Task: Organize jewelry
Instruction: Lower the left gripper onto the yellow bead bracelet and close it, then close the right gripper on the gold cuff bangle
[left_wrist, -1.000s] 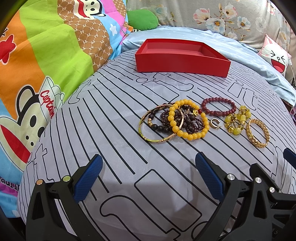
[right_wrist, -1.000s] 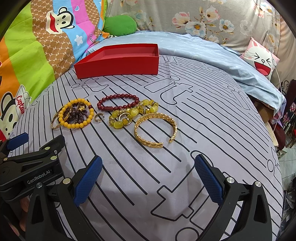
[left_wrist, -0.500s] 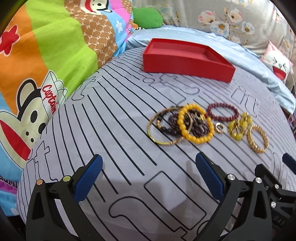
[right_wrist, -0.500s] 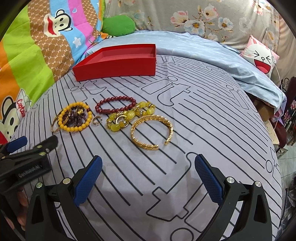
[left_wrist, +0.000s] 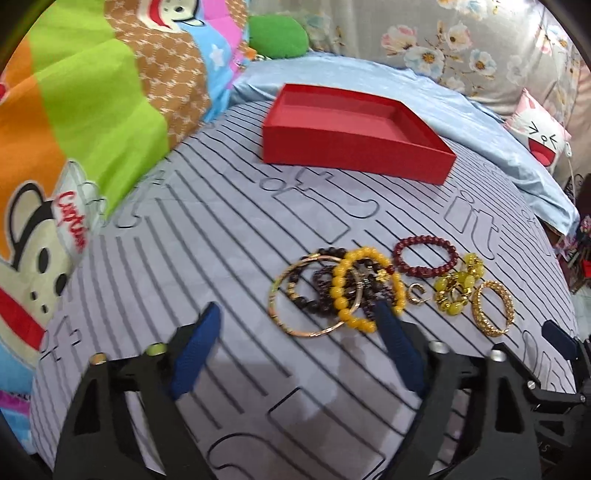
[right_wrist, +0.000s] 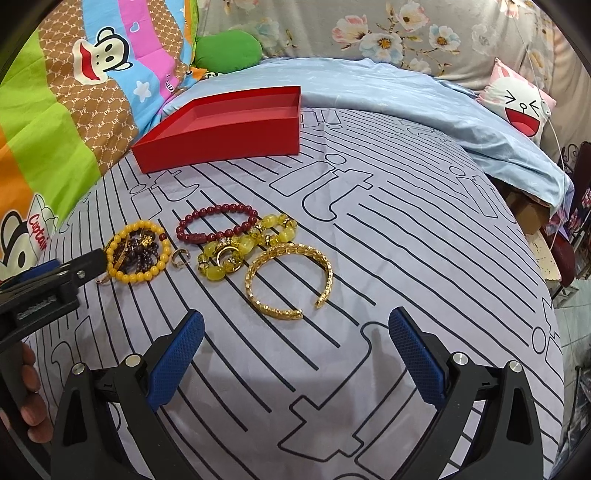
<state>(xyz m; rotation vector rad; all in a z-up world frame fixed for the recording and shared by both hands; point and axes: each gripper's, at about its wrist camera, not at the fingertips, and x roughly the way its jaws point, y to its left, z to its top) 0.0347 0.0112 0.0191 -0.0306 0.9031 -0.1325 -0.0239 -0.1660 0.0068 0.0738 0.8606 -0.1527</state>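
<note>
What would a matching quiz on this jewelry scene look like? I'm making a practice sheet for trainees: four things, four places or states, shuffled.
Things:
1. red box
2. dark red bead bracelet
3. gold cuff
4. orange bead bracelet

Places or states:
A. piled over dark beads and a thin bangle
B. open-ended, nearest the right gripper
C. empty, at the far end of the striped sheet
D. lying alone, between the box and the yellow-green beads

Pairs: 1-C, 2-D, 3-B, 4-A

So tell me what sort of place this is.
Most likely a bedroom: the jewelry lies on a striped bedsheet, with a cartoon quilt bunched beside it and a rabbit pillow at the far edge.
</note>
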